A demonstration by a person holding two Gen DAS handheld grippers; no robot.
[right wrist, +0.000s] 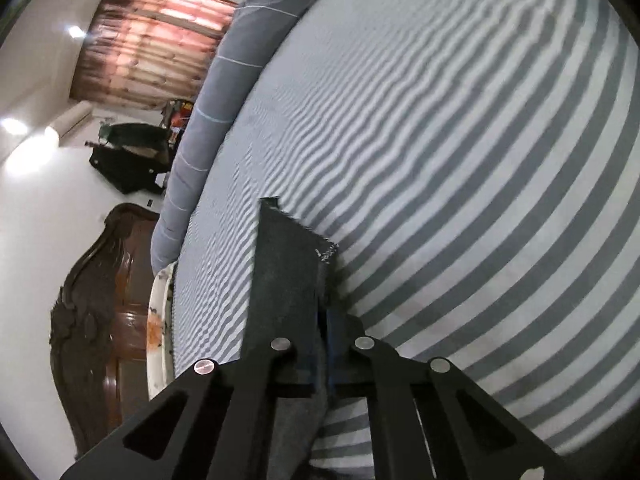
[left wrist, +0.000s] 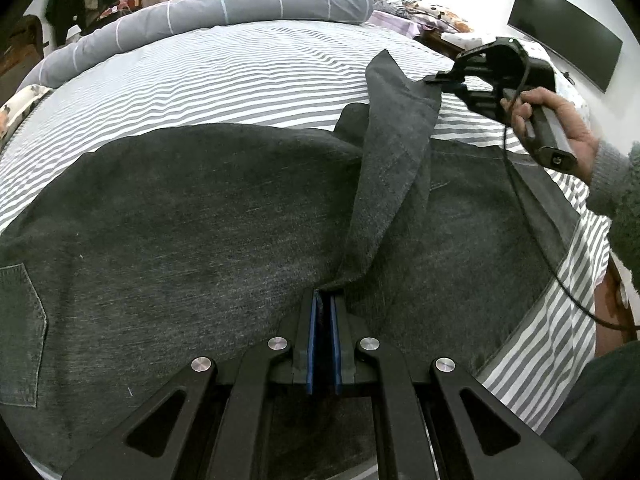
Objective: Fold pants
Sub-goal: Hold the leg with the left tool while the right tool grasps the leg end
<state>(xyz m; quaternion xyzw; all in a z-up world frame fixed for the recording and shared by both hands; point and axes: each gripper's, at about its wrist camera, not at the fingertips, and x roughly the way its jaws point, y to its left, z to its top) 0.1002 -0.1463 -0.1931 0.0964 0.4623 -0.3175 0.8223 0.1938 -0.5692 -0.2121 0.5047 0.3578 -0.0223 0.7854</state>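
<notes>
Dark grey denim pants [left wrist: 192, 216] lie spread over the striped bed, a back pocket [left wrist: 20, 320] at the left edge. My left gripper [left wrist: 324, 300] is shut on the near end of a lifted pant leg strip [left wrist: 392, 168]. My right gripper [left wrist: 434, 80] is shut on the far hem of that same strip, held above the bed at the right. In the right wrist view the right gripper [right wrist: 324, 312] pinches the frayed hem [right wrist: 288, 264], which stands up between its fingers.
The bed has a grey-and-white striped sheet [left wrist: 224, 72]. A long grey bolster [left wrist: 224, 8] lies along the far side. A dark monitor [left wrist: 568, 44] hangs on the right wall. A wooden headboard [right wrist: 104, 304] stands at the left of the right wrist view.
</notes>
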